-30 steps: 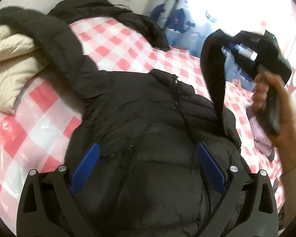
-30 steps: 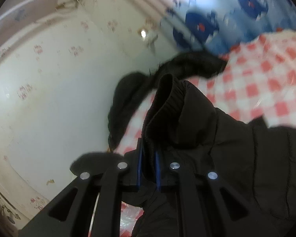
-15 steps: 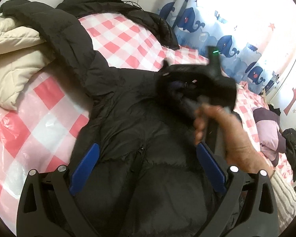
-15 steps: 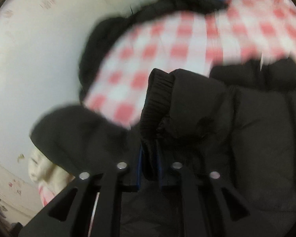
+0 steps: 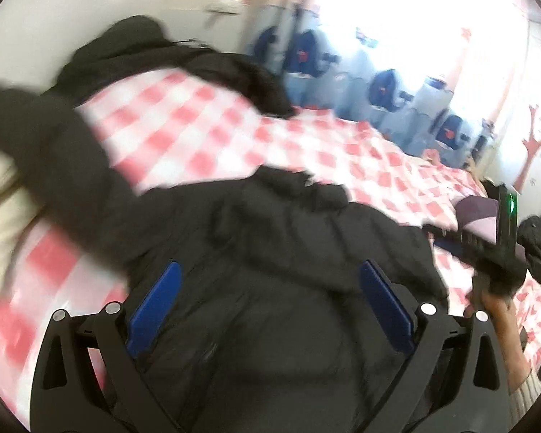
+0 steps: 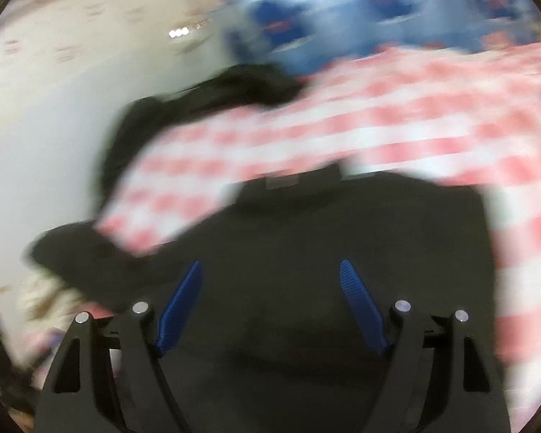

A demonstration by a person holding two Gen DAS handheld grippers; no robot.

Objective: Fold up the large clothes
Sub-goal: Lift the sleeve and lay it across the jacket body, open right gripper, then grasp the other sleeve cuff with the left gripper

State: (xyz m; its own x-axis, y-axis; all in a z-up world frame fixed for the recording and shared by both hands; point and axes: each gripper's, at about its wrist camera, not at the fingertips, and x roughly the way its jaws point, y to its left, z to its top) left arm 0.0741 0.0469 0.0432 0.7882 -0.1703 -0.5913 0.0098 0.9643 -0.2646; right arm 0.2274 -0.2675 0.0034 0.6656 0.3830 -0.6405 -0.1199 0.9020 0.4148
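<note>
Both tongs spread: left gripper [image 5: 267,310] wide, nothing between its pads; right gripper [image 6: 270,306] opening, pinching nothing. Black puffer jacket [image 5: 270,252] lies flat on the checked bedspread [image 5: 198,133], directly under and ahead of both. Its one outstretched sleeve [image 5: 43,151] runs up-left, away from the body. I judge my left nearer that sleeve.

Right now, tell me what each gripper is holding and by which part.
Nothing is held. The left gripper stands open above the black jacket. The right gripper is opening over the same jacket, with nothing pinched between its pads.
</note>
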